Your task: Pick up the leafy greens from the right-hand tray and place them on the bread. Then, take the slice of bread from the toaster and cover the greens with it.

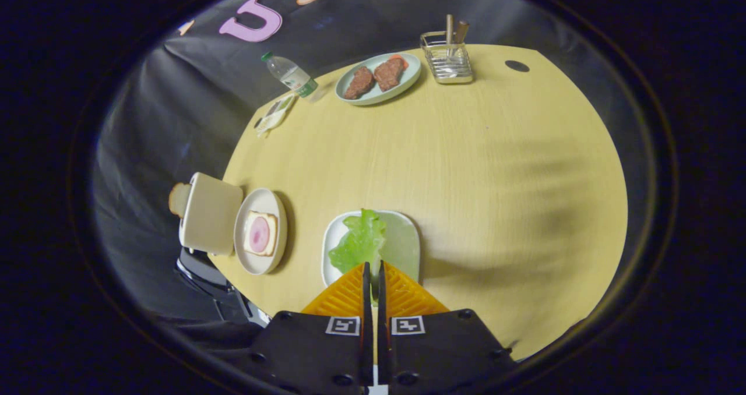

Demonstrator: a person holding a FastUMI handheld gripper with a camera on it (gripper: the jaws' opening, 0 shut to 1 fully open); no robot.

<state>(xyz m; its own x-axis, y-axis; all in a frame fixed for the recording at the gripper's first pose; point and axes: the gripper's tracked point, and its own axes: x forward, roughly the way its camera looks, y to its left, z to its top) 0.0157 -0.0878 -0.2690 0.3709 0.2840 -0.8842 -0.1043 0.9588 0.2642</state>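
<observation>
The leafy greens [358, 243] are a pale green ruffled piece over the white square tray [405, 243], just ahead of my fingers. My gripper [373, 265] is shut on the near end of the greens, and a sliver of green shows in the narrow slit between the fingers. To the left, a round plate [256, 205] holds a bread slice topped with a pink round of ham [260, 233]. Left of that plate stands a cream toaster [211, 213] at the table's edge, with a slice of bread [179, 198] sticking out of its slot.
Far across the round wooden table [466, 162] are an oval plate with two brown meat patties [377, 78], a wire basket with wooden utensils [447, 62], a lying water bottle [289, 74] and a small packet [274, 114]. A dark hole [517, 66] marks the tabletop.
</observation>
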